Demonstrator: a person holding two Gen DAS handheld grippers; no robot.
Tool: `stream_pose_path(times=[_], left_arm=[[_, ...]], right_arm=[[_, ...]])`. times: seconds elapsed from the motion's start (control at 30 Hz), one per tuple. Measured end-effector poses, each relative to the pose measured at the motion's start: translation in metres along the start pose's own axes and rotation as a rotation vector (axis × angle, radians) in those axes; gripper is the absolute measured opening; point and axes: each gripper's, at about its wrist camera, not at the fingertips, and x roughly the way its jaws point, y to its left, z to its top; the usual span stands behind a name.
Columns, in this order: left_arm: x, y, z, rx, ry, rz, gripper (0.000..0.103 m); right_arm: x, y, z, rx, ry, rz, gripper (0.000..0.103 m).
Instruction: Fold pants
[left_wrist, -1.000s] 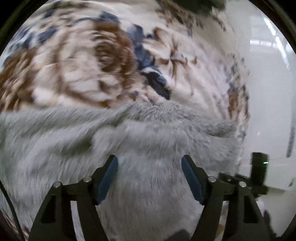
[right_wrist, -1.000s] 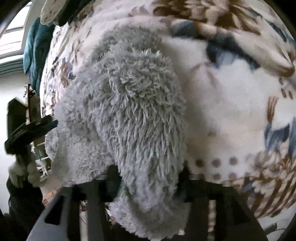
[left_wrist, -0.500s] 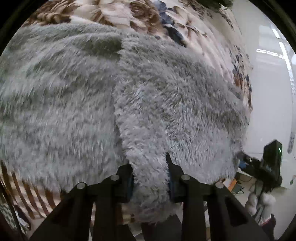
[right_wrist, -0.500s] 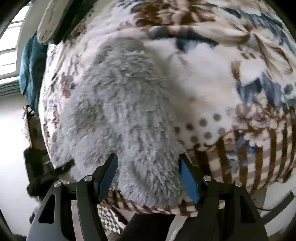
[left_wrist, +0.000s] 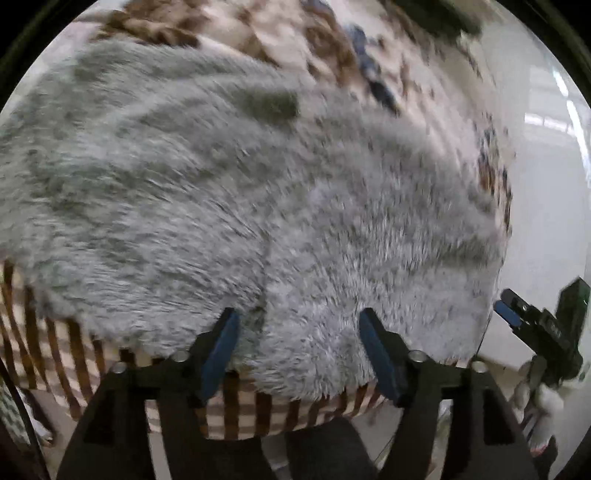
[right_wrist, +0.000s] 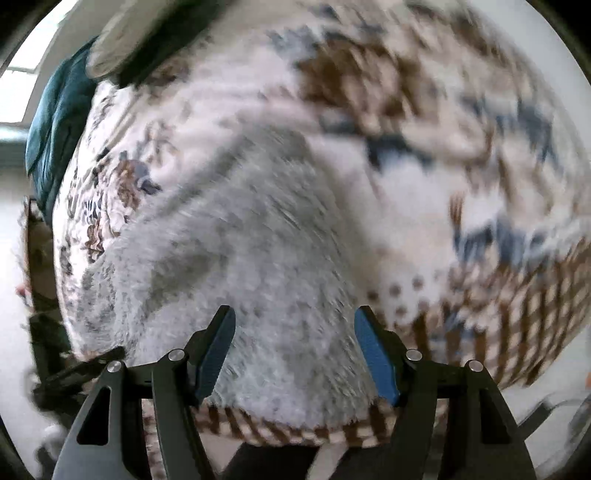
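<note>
The grey fluffy pants (left_wrist: 229, 192) lie spread on a floral blanket, near its striped front edge. My left gripper (left_wrist: 299, 332) is open, its blue pads either side of the pants' near edge, holding nothing. In the right wrist view the same pants (right_wrist: 258, 258) lie in a folded heap. My right gripper (right_wrist: 293, 332) is open over their near end and empty. The right gripper also shows at the far right of the left wrist view (left_wrist: 532, 325).
The blanket (right_wrist: 424, 110) with brown and blue flowers covers the bed; its brown-striped border (left_wrist: 258, 413) hangs over the near edge. A teal cloth (right_wrist: 59, 110) and a pale pillow (right_wrist: 147, 33) lie at the far end. White floor (left_wrist: 546, 184) lies beside the bed.
Half a second ago my left gripper was shut on the pants' edge; it has opened and let go. My right gripper let go earlier and stays open. Both views are blurred by motion.
</note>
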Motion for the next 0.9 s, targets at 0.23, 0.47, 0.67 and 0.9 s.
stream_pose_path(times=[0.23,0.47,0.67,0.9], left_arm=[[-0.03,0.046,0.008,-0.073,-0.19,0.083,0.1],[-0.071,0.128,0.007,-0.288,-0.38,0.034,0.1],[-0.061,0.215,-0.012,-0.685,-0.469,-0.199,0.099],[-0.01,0.251,-0.008,-0.866,-0.405,-0.393,0.099]], right_arm=[[0.03,0.089,0.032,-0.202,0.0,0.062,0.022],[0.087,0.113,0.051,-0.218,0.109,-0.047,0.031],[0.043,0.111,0.031,-0.144,0.055,0.03,0.07],[0.057,0.117,0.002,-0.092,0.104,0.021,0.07]])
